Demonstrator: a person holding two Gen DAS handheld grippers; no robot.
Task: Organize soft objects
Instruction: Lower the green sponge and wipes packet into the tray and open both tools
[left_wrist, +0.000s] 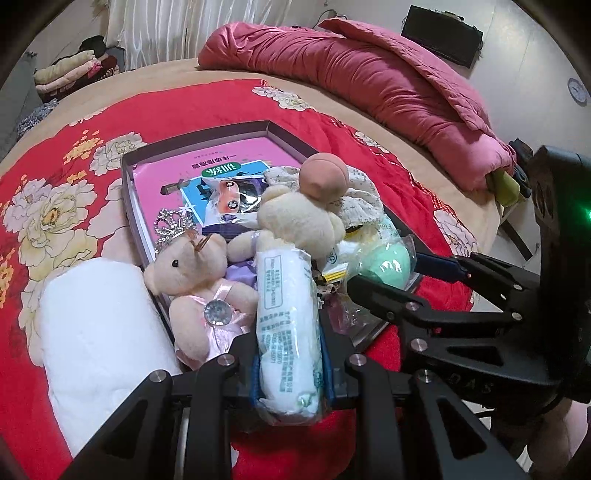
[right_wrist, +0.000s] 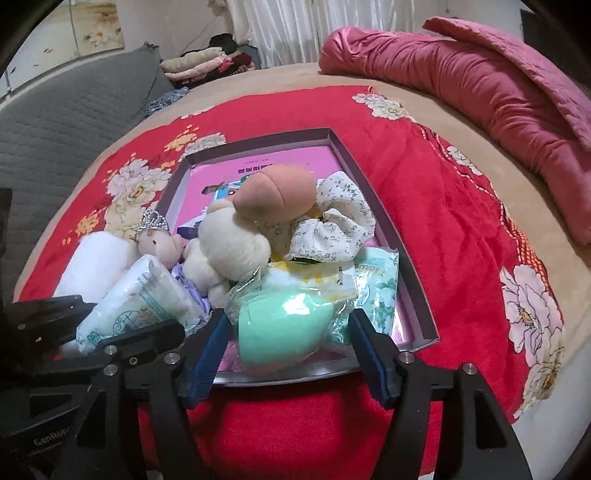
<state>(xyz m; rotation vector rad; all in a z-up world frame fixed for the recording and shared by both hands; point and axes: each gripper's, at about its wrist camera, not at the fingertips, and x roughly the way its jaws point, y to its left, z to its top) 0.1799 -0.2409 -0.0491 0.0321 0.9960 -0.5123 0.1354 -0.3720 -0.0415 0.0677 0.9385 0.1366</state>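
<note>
Landmark: shallow grey box (left_wrist: 127, 177) on the red flowered blanket (left_wrist: 55, 155), pink book (left_wrist: 236, 151) lying flat inside it.

Left of the box, outside its wall: white rolled towel (left_wrist: 99, 325), resting on the blanket.

At the box's near-left corner: small bear in a pink dress (left_wrist: 199, 288) with a silver crown (left_wrist: 171, 229), leaning over the wall.

Left gripper (left_wrist: 291, 373): blue pads pinched on a wrapped white roll (left_wrist: 286, 314), which points up over the box's near edge toward the pile.

Middle of the box: cream plush bear (left_wrist: 295, 218) with a tan plush ball (left_wrist: 325, 175) on top; floral cloth scrunchie (right_wrist: 332, 225) just behind, to the right.

Near-right part of the box: mint-green sponge in a clear bag (right_wrist: 280, 328), lying on flat packets. Right gripper (right_wrist: 291, 350): fingers spread wide, one either side of the bag; pads appear clear of it, though the plastic edges make contact hard to judge.

Beyond the box, far right: pink quilt (right_wrist: 480, 92) heaped on the bed.
</note>
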